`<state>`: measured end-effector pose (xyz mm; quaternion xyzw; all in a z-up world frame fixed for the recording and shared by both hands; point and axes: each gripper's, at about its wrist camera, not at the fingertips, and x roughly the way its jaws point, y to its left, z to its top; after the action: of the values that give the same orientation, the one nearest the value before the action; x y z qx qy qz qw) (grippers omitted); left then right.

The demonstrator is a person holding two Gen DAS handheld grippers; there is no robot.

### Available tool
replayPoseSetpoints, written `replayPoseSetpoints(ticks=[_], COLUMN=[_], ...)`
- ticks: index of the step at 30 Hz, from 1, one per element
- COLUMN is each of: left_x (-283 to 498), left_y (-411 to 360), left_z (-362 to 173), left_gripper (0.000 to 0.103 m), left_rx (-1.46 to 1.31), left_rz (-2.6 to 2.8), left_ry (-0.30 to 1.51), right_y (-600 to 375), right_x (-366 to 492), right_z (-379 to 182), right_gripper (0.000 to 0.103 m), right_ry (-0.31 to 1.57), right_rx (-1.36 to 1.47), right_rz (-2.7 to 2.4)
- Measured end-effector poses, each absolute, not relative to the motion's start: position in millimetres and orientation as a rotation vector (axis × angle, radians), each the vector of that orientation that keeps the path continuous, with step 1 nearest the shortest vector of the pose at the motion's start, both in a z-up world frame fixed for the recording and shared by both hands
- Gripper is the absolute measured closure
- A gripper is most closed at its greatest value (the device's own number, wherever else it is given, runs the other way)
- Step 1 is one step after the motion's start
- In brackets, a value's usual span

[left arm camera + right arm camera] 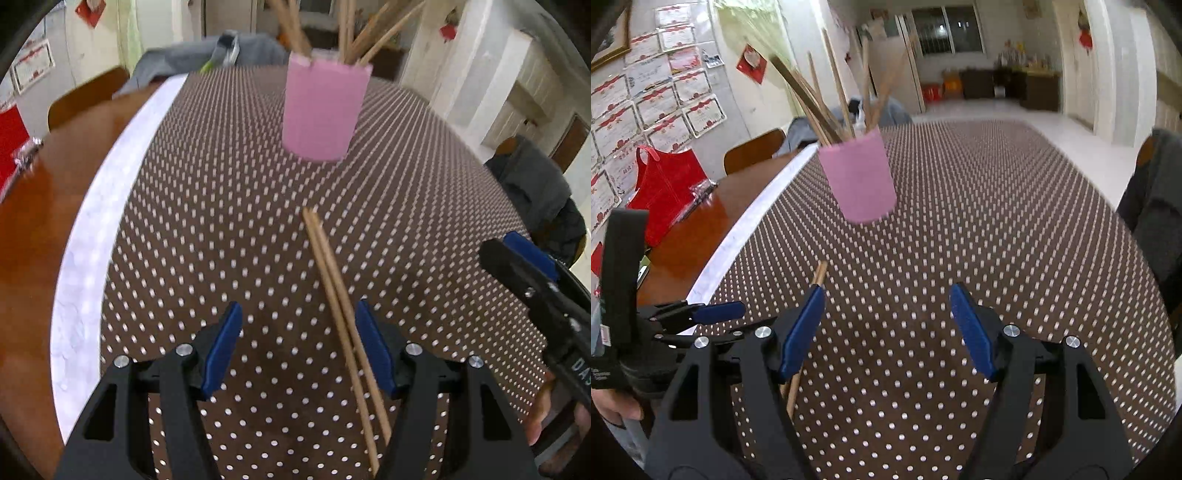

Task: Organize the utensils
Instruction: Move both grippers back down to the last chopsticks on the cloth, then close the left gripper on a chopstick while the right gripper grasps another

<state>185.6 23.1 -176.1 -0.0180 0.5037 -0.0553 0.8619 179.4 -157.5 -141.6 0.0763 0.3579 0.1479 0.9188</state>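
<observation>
A pink cup (321, 110) holding several wooden chopsticks stands on the dotted brown cloth (221, 221), ahead of both grippers. A loose pair of chopsticks (332, 273) lies on the cloth. It runs back between the jaws of my left gripper (299, 305), close to the right pad, and neither pad presses on it. The left gripper is open. My right gripper (886, 290) is also open, with only cloth between its pads. Its left finger hides part of the chopstick pair (820, 273). The pink cup (862, 181) stands further off.
A white strip (110, 206) edges the cloth, with the bare wooden tabletop (44, 221) and a red bag (665, 192) beyond it. Chairs stand at the far left, and one on the right carries a dark jacket (535, 184). A grey garment (177, 62) lies behind the cup.
</observation>
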Motion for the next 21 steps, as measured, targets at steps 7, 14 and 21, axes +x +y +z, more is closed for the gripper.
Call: replayPoseSetpoints(ticks=[7, 14, 21], left_x=[190.2, 196.6, 207.0], left_y=[18.9, 15.2, 4.8], left_z=[-193.4, -192.7, -193.5], left_gripper=[0.040, 0.040, 0.040], left_rx=[-0.024, -0.004, 0.054], left_rz=[-0.102, -0.088, -0.062], left_ry=[1.136, 1.142, 1.128], right_y=[-159.4, -156.9, -147.9], right_x=[180.9, 185.1, 190.5], right_z=[-153.9, -157.1, -156.0], right_gripper=[0.033, 0.033, 0.033], right_ry=[0.798, 0.812, 0.828], right_rx=[0.182, 0.187, 0.183], right_rz=[0.319, 0.328, 0.342])
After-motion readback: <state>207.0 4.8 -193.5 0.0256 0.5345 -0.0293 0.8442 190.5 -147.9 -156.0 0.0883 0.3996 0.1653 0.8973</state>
